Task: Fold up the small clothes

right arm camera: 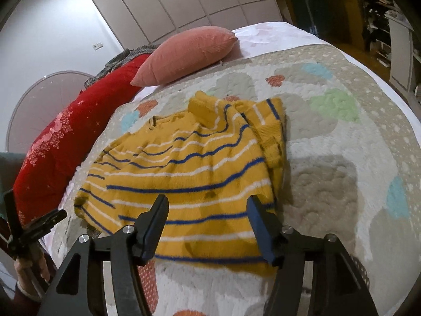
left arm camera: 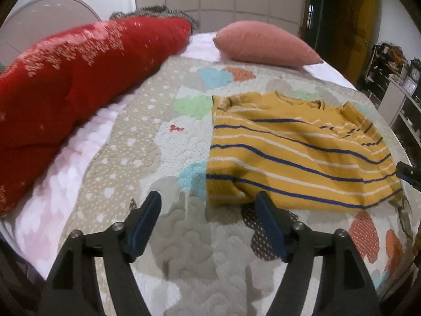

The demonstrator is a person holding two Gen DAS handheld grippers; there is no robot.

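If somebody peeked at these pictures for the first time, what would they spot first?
Probably the yellow striped sweater, lying partly folded on the patterned quilt in front of both open grippers. Next, the big red blanket heaped along one side of the bed, and the pink pillow at the far end.

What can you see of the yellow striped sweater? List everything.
The sweater looks like a small mustard-yellow knit with blue and white stripes. It lies partly folded and rumpled on the quilt, sleeves turned in over the body, collar toward the pink pillow. Both claws are open, and neither grips it.
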